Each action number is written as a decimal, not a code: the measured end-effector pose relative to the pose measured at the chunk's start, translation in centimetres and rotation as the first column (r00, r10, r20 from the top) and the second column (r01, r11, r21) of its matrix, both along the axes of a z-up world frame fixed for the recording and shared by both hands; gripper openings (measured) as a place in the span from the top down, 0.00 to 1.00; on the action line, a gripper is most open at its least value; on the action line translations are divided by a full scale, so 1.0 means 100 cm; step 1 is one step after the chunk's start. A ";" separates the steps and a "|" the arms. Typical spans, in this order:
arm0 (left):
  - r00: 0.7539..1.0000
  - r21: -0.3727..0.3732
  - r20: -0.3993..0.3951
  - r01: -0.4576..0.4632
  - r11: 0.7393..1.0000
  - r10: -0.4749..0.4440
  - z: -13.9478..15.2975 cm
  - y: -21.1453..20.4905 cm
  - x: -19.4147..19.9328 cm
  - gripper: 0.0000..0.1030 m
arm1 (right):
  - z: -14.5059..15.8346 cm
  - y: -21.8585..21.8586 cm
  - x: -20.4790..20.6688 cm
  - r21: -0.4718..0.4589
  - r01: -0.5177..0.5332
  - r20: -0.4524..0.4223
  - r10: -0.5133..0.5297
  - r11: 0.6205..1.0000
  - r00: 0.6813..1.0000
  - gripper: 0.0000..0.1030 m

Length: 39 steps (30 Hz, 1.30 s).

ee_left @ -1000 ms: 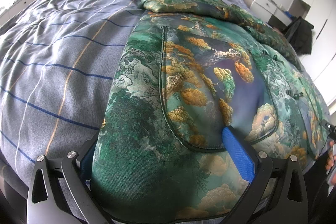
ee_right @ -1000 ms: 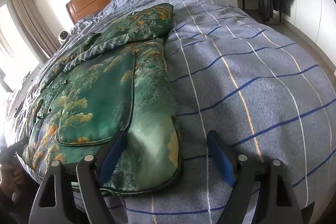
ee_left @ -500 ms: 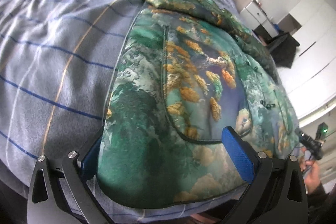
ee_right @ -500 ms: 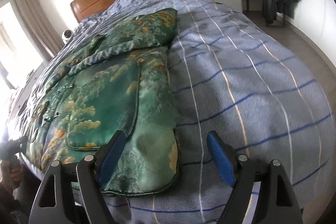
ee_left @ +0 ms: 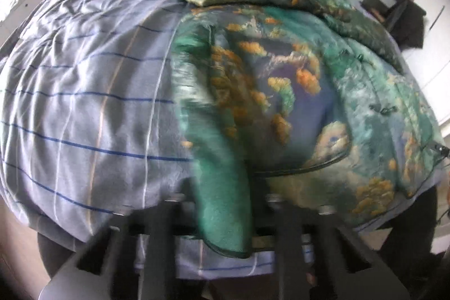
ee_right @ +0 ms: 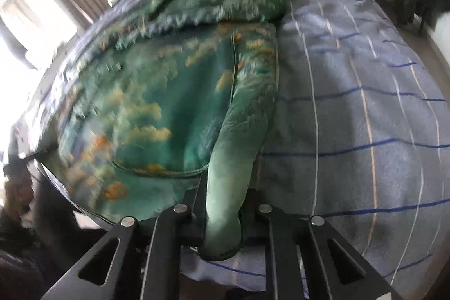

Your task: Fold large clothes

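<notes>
- Left gripper [ee_left: 222,218]: held low at the frame's bottom edge, jaws drawn close together, a bunched fold of the green jacket [ee_left: 281,92] pinched between them. View blurred.
- Right gripper [ee_right: 223,227]: likewise held low, jaws closed in on a gathered hem corner of the same garment, cloth pinched between them.

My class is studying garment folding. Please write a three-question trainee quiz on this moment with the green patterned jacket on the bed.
1. True or false: the left gripper is shut on the green jacket.
2. What does the right gripper pinch? A) striped bedspread B) jacket hem corner C) nothing
3. Fill in: the jacket lies on a ____ bedspread.

Key: 1 true; 2 B; 3 striped.
</notes>
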State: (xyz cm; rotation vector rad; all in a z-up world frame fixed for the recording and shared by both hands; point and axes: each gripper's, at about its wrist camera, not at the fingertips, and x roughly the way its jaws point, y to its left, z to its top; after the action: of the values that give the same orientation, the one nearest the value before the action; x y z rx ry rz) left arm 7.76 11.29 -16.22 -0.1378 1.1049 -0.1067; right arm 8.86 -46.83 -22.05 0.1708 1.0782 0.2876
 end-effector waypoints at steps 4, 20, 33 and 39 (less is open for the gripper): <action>0.999 -0.053 0.042 0.007 0.999 -0.004 0.028 0.012 -0.011 0.90 | 0.029 0.008 -0.005 0.007 -0.013 0.057 0.013 1.000 0.998 0.87; 0.977 -0.184 -0.198 0.039 0.982 -0.076 0.037 0.048 -0.095 0.90 | 0.044 -0.004 -0.086 0.148 -0.091 -0.136 0.111 0.985 0.984 0.88; 0.983 -0.478 0.130 -0.054 0.877 0.132 0.139 0.098 0.070 0.91 | 0.130 -0.039 0.061 0.412 -0.064 0.153 0.001 0.909 0.988 0.88; 0.985 -0.268 0.094 -0.112 0.957 0.142 0.096 0.059 0.185 0.88 | 0.079 -0.034 0.198 0.385 0.067 0.095 -0.112 0.920 0.989 0.88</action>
State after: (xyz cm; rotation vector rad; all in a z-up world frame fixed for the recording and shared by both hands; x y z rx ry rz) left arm 26.27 17.24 -6.65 -0.4347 0.9628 -0.1432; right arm 28.65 -50.24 -14.16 0.5454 0.8875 0.4187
